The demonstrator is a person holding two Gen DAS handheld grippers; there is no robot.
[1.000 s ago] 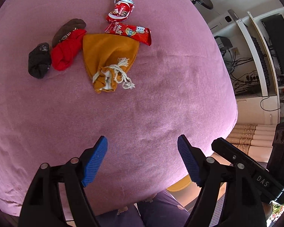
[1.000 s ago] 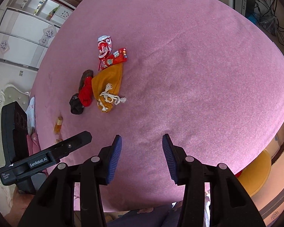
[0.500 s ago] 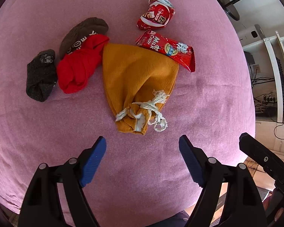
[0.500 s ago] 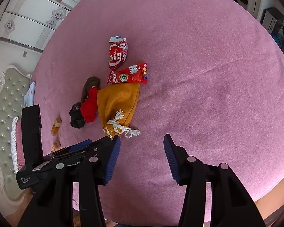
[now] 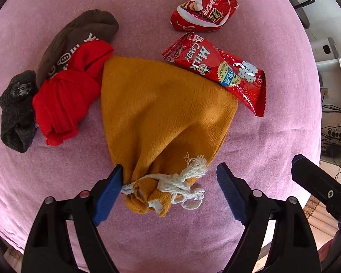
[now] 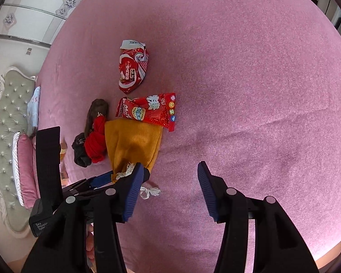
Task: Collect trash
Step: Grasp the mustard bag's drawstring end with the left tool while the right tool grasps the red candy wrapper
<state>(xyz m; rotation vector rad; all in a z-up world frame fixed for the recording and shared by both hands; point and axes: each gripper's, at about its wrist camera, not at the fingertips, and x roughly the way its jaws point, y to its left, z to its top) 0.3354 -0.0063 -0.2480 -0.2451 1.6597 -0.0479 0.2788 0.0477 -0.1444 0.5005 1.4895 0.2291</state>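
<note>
On the pink bedspread [image 5: 272, 147] lie a crumpled red snack wrapper [image 5: 204, 6] and a red milk candy wrapper [image 5: 218, 68], whose edge rests on a mustard drawstring bag [image 5: 161, 109]. My left gripper [image 5: 168, 175] points down over the bag's tied neck. Its jaws are opening; the neck and white cord lie between them, unpressed. In the right wrist view the wrappers [image 6: 131, 68] [image 6: 150, 111] and bag [image 6: 131, 143] lie ahead to the left. My right gripper [image 6: 170, 170] hovers right of the bag. Its jaws are opening over bare bedspread.
A red sock [image 5: 68, 91], a brown sock [image 5: 79, 36] and a dark grey sock [image 5: 16, 111] lie bunched left of the bag. A tufted headboard [image 6: 4, 136] and pink pillow [image 6: 25, 166] are at far left. Shelves with cables [image 5: 334, 91] stand beyond the bed's right edge.
Both grippers have come down and closer to the pile. The left one now straddles the bag's neck, which lay well ahead before. The right one has drawn up beside it.
</note>
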